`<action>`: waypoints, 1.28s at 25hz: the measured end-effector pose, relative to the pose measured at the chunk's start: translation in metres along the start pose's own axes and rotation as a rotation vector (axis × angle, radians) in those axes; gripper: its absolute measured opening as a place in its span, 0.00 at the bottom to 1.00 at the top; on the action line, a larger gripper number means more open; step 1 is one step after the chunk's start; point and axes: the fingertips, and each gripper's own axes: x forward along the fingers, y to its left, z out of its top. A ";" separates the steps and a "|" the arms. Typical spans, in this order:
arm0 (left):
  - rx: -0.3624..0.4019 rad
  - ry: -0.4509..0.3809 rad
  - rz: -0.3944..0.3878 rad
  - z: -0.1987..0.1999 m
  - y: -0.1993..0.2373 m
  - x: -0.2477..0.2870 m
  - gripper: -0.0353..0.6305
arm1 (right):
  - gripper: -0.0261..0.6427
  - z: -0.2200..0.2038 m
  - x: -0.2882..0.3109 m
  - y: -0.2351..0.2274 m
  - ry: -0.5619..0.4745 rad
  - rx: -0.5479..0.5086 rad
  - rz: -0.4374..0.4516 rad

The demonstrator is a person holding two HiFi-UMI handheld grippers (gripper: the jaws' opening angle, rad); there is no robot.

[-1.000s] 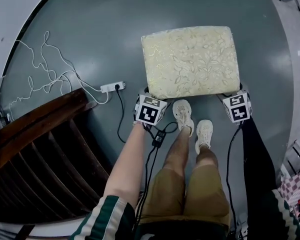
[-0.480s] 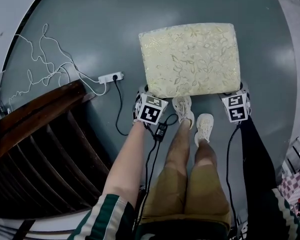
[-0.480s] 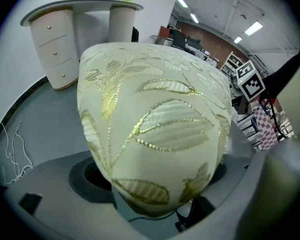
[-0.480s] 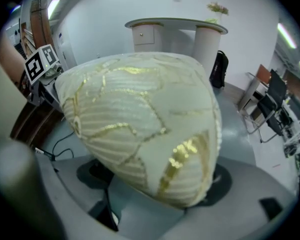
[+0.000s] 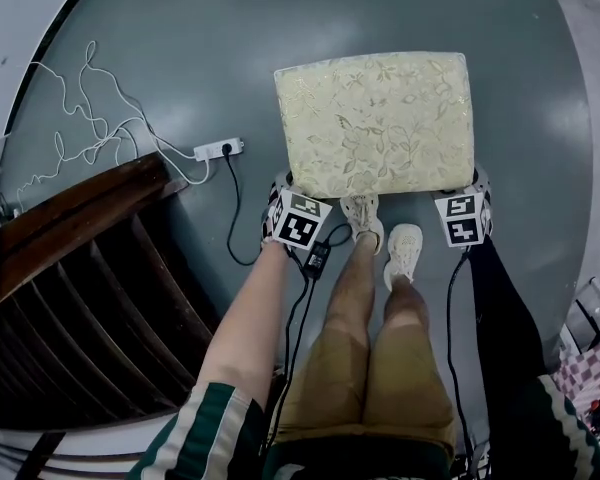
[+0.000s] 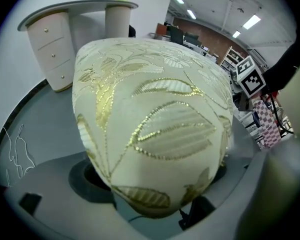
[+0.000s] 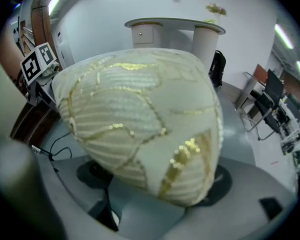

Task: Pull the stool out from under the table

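head view looks steeply down; both gripper views face, very close, the stool [image 5: 375,123] all three share.

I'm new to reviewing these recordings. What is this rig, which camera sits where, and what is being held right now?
There is no robot: a person holds a two-jaw tool in each hand. The head view looks down from a camera on the person's head; the other two come from a camera on each tool. On the grey floor stands a stool with a cream, gold-patterned cushion. The left tool grips its near left corner, the right tool its near right corner; each tool's view shows that corner between its jaws. A power strip and a loose white cable lie left of the stool. The white table stands beyond it.
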 end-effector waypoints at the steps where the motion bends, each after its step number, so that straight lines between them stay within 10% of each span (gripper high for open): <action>1: 0.004 -0.005 0.009 0.000 0.000 0.000 0.74 | 0.70 -0.001 0.000 0.000 0.000 0.021 -0.005; 15: -0.019 -0.042 0.247 -0.009 0.000 -0.074 0.73 | 0.72 0.000 -0.093 -0.013 -0.081 0.109 -0.031; 32: -0.150 -0.280 0.354 0.091 -0.090 -0.258 0.69 | 0.71 0.129 -0.306 -0.026 -0.392 0.092 -0.010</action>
